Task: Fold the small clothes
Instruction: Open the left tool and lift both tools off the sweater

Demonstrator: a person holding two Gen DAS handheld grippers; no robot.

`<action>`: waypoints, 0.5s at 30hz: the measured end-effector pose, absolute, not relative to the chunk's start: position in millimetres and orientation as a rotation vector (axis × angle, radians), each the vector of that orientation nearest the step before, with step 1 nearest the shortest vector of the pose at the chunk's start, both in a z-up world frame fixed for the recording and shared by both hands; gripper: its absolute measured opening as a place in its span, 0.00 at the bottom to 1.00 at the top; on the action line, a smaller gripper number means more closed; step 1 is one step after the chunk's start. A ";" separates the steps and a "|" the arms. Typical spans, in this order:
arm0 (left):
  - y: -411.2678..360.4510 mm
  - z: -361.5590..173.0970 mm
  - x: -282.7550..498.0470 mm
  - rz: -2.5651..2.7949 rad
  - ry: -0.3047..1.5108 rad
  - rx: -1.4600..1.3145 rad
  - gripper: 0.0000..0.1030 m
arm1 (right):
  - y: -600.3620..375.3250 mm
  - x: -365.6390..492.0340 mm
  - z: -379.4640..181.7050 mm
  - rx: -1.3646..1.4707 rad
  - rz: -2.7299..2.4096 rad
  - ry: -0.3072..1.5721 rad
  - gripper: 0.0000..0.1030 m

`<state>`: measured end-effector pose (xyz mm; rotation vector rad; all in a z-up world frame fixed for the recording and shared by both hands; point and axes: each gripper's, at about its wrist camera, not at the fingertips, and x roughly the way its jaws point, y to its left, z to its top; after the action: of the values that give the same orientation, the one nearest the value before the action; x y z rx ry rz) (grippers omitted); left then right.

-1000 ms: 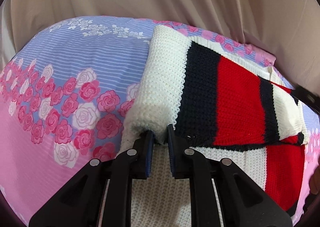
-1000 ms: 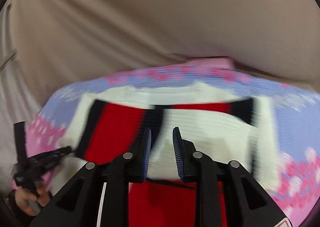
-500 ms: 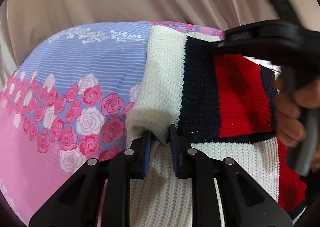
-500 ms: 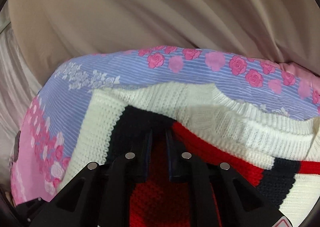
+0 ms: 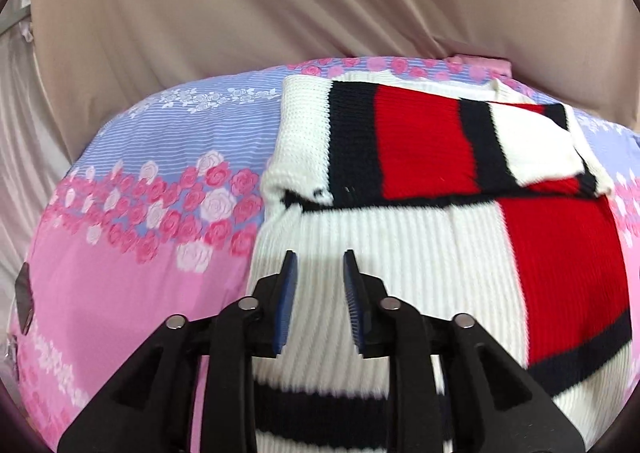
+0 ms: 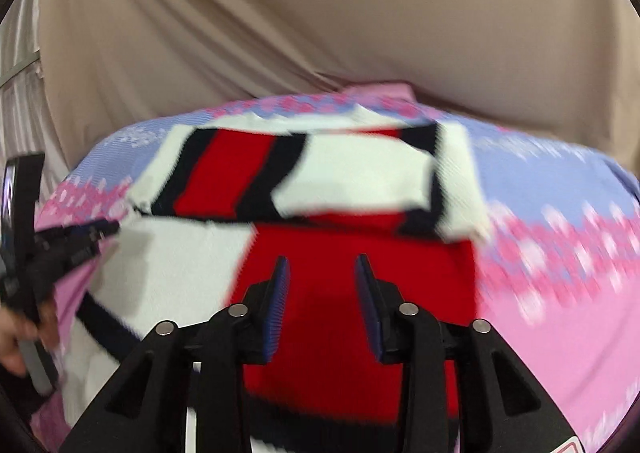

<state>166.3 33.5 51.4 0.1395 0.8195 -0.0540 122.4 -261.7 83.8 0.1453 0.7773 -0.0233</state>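
Observation:
A knitted sweater (image 5: pixel 404 237) in white, red and black blocks lies on the flowered bedsheet (image 5: pixel 120 237). A striped sleeve (image 5: pixel 424 141) is folded across its upper part. My left gripper (image 5: pixel 318 265) hovers over the white ribbed body, its jaws opening with nothing between them. In the right wrist view the same sweater (image 6: pixel 320 253) shows blurred, with the folded sleeve (image 6: pixel 312 177) on top. My right gripper (image 6: pixel 320 267) hangs above the red panel, jaws opening and empty. The left gripper (image 6: pixel 80 237) shows at that view's left edge, a hand (image 6: pixel 16 337) holding it.
A beige draped curtain (image 5: pixel 320 5) backs the bed. The sheet runs pink and lilac with roses on both sides of the sweater (image 6: pixel 560 253). A small dark object (image 5: pixel 24 297) lies at the sheet's far left edge.
My left gripper let go of the white sleeve fold and drew back over the sweater's body. My right gripper released the knit near the collar and pulled back; the sleeve now lies folded across.

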 end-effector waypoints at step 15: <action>53.4 36.1 41.3 -0.049 0.884 0.150 0.56 | -288.6 -89.1 34.8 0.306 -0.171 0.844 0.54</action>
<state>41.3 53.4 36.1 0.1500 0.8843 -0.0486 -89.1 -288.6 34.8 0.3064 0.8444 -0.1715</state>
